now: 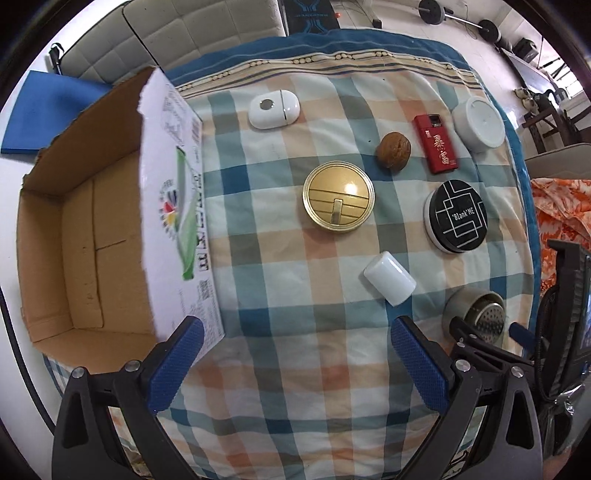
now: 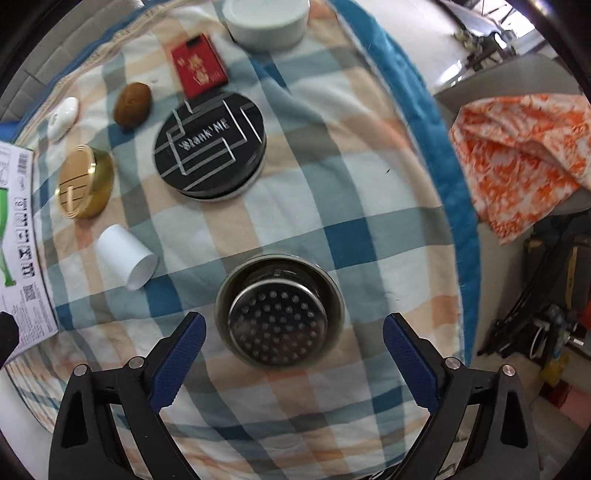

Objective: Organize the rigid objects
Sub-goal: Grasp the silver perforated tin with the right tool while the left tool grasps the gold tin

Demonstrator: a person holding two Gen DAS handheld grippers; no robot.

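Note:
An open cardboard box (image 1: 85, 236) stands at the left of a checked cloth. On the cloth lie a gold round tin (image 1: 338, 196), a white oval case (image 1: 273, 109), a walnut (image 1: 393, 150), a red lighter (image 1: 437, 143), a white round jar (image 1: 479, 123), a black round tin (image 1: 457, 216), a white cap (image 1: 389, 282) and a metal strainer (image 2: 277, 312). My left gripper (image 1: 295, 363) is open and empty, hovering near the cloth's front by the box. My right gripper (image 2: 293, 354) is open, its jaws either side of the strainer and apart from it.
The cloth's blue border (image 2: 436, 155) marks the table's right edge. An orange patterned fabric (image 2: 524, 155) lies on a chair beyond it. A grey sofa (image 1: 192, 33) stands behind the table. The right gripper's body (image 1: 491, 354) shows at the lower right of the left wrist view.

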